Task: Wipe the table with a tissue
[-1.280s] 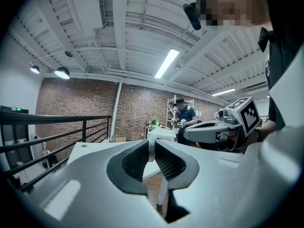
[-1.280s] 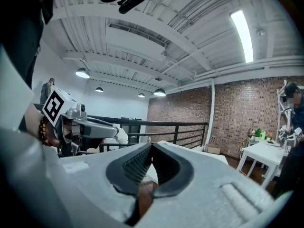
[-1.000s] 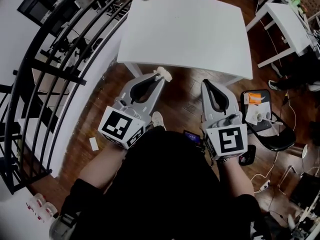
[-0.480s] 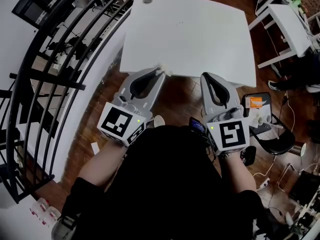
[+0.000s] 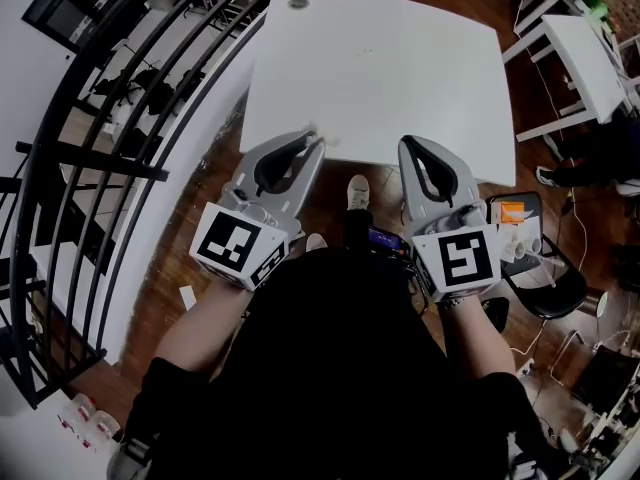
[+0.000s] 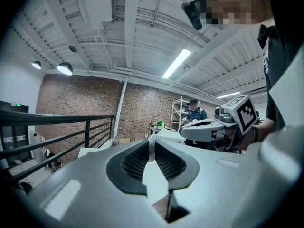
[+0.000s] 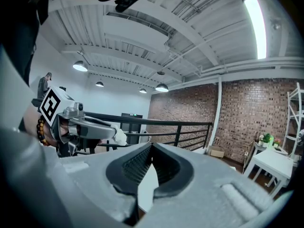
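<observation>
While the left gripper (image 5: 315, 140) was clamped on a small, crumpled white paper tissue (image 7: 119, 136), that wad showed as a pale, lumpy tuft poking out past the jaw tips at the middle left of the right gripper view. In the head view it was at the near edge of the square white table (image 5: 380, 68), just left of centre, its white hard to separate from the tabletop. Whether it touched the surface could not be told. The right gripper (image 7: 152, 146) had its jaws pressed together on nothing, beside the left one at that same near edge.
</observation>
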Demonstrator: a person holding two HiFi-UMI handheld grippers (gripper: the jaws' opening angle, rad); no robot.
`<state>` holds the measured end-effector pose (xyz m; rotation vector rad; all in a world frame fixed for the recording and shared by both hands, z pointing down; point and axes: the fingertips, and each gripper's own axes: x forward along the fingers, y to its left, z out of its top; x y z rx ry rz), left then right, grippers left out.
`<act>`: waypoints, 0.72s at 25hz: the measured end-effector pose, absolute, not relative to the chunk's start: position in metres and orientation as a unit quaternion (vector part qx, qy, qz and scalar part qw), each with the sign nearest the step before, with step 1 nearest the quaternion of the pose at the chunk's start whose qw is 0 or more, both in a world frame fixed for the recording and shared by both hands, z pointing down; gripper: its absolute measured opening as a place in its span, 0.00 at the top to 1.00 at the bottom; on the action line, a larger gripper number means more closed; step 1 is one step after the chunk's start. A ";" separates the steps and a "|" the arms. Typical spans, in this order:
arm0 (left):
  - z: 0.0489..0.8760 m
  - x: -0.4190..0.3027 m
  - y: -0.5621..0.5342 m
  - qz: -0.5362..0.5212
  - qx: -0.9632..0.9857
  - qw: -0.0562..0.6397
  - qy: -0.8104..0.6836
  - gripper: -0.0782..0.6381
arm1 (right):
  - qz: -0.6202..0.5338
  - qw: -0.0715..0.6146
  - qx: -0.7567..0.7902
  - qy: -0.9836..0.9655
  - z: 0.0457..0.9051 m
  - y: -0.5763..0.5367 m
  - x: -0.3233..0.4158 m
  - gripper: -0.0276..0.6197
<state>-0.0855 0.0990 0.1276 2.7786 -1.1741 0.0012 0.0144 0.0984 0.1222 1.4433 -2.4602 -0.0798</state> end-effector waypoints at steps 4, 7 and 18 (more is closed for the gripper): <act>0.130 -0.078 0.085 0.006 0.917 0.062 -0.393 0.82 | -0.029 0.132 0.489 -0.862 0.127 0.084 0.021 0.97; 0.130 -0.070 0.075 0.013 0.917 0.063 -0.394 0.82 | -0.021 0.131 0.489 -0.862 0.129 0.073 0.030 0.97; 0.163 -0.056 0.000 0.049 0.907 0.094 -0.408 0.82 | 0.022 0.134 0.467 -0.874 0.161 0.006 0.040 0.97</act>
